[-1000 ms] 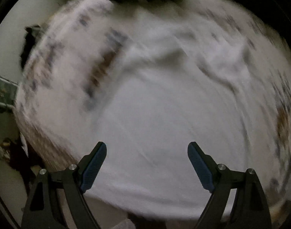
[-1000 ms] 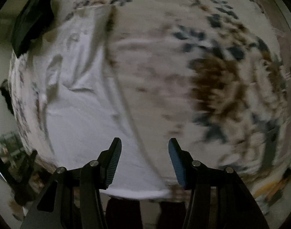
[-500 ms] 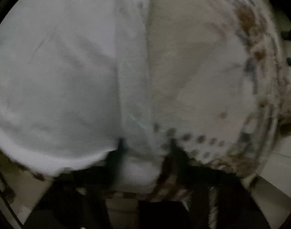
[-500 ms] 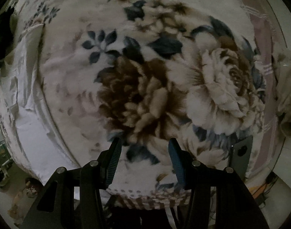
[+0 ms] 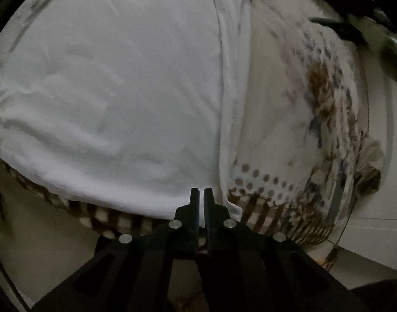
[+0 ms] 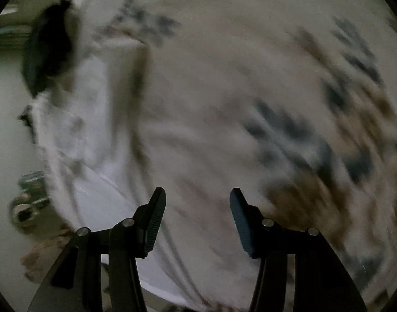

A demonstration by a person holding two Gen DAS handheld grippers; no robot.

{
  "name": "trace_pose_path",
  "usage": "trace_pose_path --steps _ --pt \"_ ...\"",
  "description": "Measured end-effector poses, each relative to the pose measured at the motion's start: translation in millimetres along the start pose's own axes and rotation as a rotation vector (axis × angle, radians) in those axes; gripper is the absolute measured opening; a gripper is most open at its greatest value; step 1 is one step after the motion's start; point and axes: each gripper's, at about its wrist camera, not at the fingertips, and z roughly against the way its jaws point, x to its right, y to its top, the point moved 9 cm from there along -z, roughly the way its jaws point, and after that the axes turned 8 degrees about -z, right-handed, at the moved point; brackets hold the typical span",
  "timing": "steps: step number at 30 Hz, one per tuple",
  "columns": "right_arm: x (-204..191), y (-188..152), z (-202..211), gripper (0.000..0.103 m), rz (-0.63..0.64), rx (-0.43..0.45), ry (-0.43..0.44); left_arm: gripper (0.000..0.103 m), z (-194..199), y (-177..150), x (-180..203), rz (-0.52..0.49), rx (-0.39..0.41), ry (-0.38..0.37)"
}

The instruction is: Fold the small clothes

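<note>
White garment (image 5: 115, 98) lies on floral blanket (image 5: 289, 119); left claw (image 5: 201, 195) pinches its hem, right claw (image 6: 197, 208) gapes.

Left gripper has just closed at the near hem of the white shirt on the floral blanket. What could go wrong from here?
1. The left gripper is shut at the white shirt's hem, near the floral blanket; it may have pinched blanket too, so lifting drags both.
2. The right gripper is open over bare blanket, so a one-sided lift could skew the fold.
</note>
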Motion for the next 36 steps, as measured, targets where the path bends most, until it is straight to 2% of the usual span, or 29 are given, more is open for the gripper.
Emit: trace_pose_path --steps 4,8,10,11,12,14,15,16,18,21,23,26,28,32,36 --pt "-48 55 -14 0.056 0.001 -0.006 0.113 0.001 16 2 -11 0.016 0.037 0.006" --pt "-72 90 -26 0.056 -0.034 0.011 0.107 0.004 1 0 -5 0.1 0.016 -0.15" --pt "-78 94 -25 0.056 -0.012 0.018 0.084 0.011 -12 -1 1 0.126 -0.007 -0.21" --pt "-79 89 -25 0.056 0.004 0.01 0.069 0.014 -21 0 5 0.147 -0.019 -0.255" --pt "-78 82 -26 0.056 0.02 -0.011 0.052 0.022 -25 1 8 0.168 -0.028 -0.285" --pt "-68 68 -23 0.056 0.04 -0.051 0.034 0.028 -26 6 13 0.203 -0.022 -0.338" --pt "-59 56 -21 0.056 0.054 -0.08 0.0 0.037 -26 8 15 0.211 -0.011 -0.349" --pt "-50 46 -19 0.056 0.067 -0.096 -0.023 0.049 -27 9 17 0.211 -0.008 -0.354" --pt "-23 21 -8 0.056 0.095 -0.136 -0.094 0.06 -33 8 25 0.21 -0.01 -0.373" --pt "19 -9 7 0.056 0.094 -0.163 -0.187 0.06 -61 -9 42 0.186 -0.102 -0.354" --pt "45 -24 16 0.056 0.059 -0.163 -0.208 0.06 -81 -21 49 0.195 -0.163 -0.335" --pt "70 -37 22 0.056 -0.007 -0.157 -0.194 0.057 -89 -24 50 0.222 -0.144 -0.315" --pt "81 -39 24 0.056 -0.043 -0.151 -0.174 0.002 -85 -21 49 0.203 -0.112 -0.285" --pt "80 -27 19 0.056 -0.061 -0.136 -0.125 0.001 -64 -17 49 0.146 -0.043 -0.268" --pt "48 9 7 0.056 -0.064 -0.096 -0.006 0.001 -37 -14 42 0.123 -0.002 -0.267"
